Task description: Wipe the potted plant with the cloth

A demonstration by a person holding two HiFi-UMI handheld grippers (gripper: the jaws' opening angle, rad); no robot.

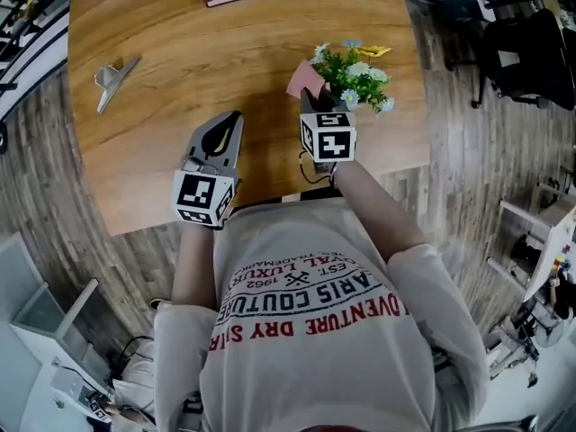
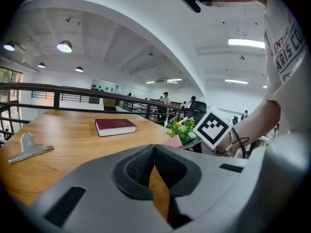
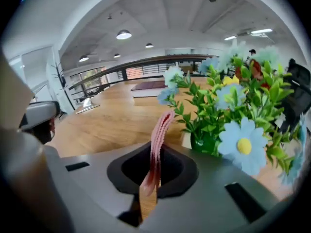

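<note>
Potted plant (image 1: 357, 79): one; cloth (image 1: 305, 78): one.

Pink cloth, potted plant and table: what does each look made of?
Pink cloth: soft fabric, matte; it bends in thin folded layers. Potted plant: probably artificial, with plastic-looking leaves and fabric-like petals; the colours are flat and uniform. Table: wood or wood-look laminate, smooth with a slight sheen; grain lines show.

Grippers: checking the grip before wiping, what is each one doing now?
Left gripper: closed, nothing in it.
Right gripper: closed on the pink cloth.
</note>
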